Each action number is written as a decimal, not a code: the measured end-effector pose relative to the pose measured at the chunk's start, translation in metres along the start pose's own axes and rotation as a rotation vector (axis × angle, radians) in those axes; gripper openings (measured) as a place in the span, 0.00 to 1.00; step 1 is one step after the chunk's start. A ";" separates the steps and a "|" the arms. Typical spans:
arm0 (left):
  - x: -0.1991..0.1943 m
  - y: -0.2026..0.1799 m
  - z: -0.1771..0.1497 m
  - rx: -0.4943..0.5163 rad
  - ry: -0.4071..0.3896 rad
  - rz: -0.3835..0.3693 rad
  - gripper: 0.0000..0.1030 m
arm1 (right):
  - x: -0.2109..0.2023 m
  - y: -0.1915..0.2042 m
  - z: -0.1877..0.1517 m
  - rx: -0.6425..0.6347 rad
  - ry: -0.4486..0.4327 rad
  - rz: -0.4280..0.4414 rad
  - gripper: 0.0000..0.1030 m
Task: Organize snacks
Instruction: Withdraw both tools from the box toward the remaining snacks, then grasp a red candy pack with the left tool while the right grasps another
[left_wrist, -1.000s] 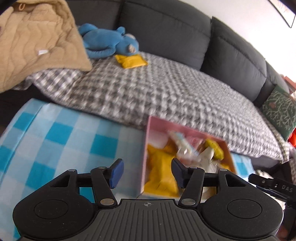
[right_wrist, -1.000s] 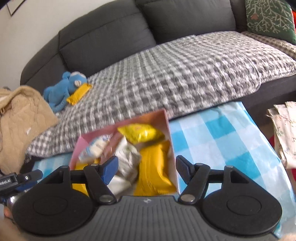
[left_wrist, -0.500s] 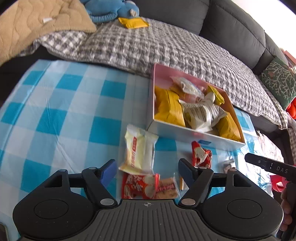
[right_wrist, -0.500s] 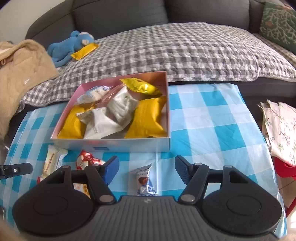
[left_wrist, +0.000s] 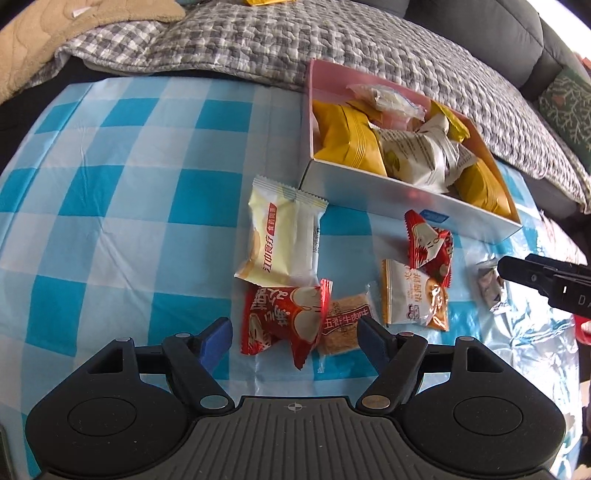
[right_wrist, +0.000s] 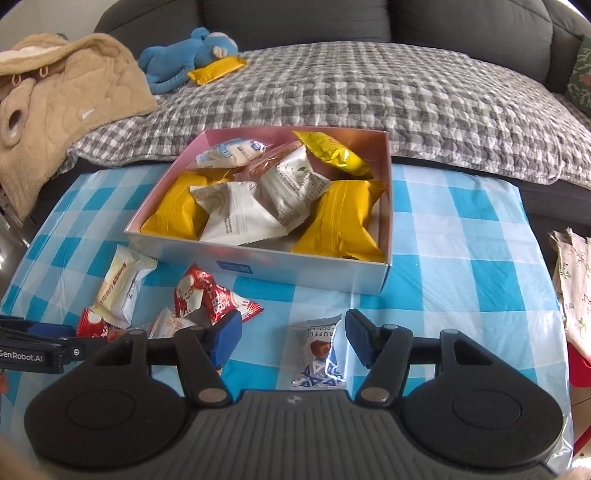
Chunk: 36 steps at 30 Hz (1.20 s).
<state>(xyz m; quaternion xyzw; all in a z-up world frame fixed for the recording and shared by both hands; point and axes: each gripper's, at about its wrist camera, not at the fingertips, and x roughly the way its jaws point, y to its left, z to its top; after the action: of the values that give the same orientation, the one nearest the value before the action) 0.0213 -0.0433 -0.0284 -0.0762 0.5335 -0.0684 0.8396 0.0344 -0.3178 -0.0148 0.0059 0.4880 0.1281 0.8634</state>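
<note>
A pink-lined box (left_wrist: 406, 199) (right_wrist: 306, 271) holds several yellow and white snack packs on the blue checked cloth. In front of it lie loose snacks: a cream pack (left_wrist: 282, 236) (right_wrist: 122, 288), a red pack (left_wrist: 284, 321), a brown bar (left_wrist: 343, 323), an orange-white pack (left_wrist: 413, 295), a second red pack (left_wrist: 428, 243) (right_wrist: 207, 295) and a small silver chocolate (left_wrist: 489, 291) (right_wrist: 321, 350). My left gripper (left_wrist: 293, 338) is open and empty over the red pack. My right gripper (right_wrist: 293, 338) is open and empty around the silver chocolate.
Behind the table is a grey sofa with a checked quilt (right_wrist: 351, 96), a tan blanket (right_wrist: 62, 96), a blue plush toy (right_wrist: 188, 51) and a yellow pack (right_wrist: 218, 68) beside it. A floral cloth (right_wrist: 572, 280) hangs at the right.
Both cameras have tilted down from the sofa toward the table. The loose snacks in front of the box have come into view and now sit close between the open fingers.
</note>
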 end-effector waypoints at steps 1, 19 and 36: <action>0.001 0.000 0.000 0.002 0.003 0.001 0.70 | 0.001 0.002 0.000 -0.009 0.001 0.002 0.57; -0.001 0.008 0.002 0.045 0.014 -0.024 0.20 | 0.038 0.057 0.004 -0.233 -0.028 0.053 0.48; -0.028 0.008 0.005 0.061 -0.023 -0.097 0.15 | 0.026 0.057 0.009 -0.209 -0.016 0.104 0.00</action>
<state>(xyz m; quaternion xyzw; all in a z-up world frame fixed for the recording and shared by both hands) 0.0142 -0.0300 -0.0031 -0.0774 0.5173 -0.1245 0.8432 0.0422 -0.2561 -0.0244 -0.0576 0.4643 0.2227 0.8553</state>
